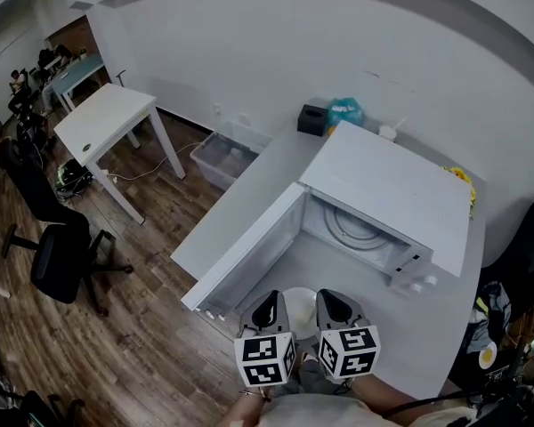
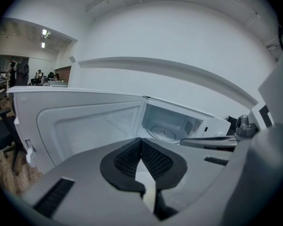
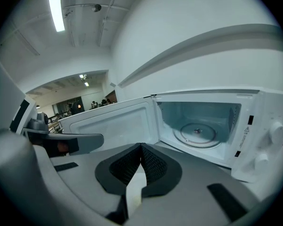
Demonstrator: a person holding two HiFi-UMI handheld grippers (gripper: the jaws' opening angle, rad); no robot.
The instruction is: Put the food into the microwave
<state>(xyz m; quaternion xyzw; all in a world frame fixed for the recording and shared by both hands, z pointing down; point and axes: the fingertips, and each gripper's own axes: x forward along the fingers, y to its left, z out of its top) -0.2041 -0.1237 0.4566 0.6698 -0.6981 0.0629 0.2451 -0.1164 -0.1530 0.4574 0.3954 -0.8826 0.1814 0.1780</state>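
White counter point(image 1: 249, 189) bears one open microwave point(image 1: 392, 189); left gripper point(image 1: 269, 302) and right gripper point(image 1: 332, 301) jaws clamp one plate point(image 1: 300, 302).

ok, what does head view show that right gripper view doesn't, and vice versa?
Head view only: wood floor, office chair, clear bin, the white dish from above. Right gripper view only: ceiling light, full turntable, right gripper jaws shut on the dish rim. Both: open microwave, its door, left gripper.
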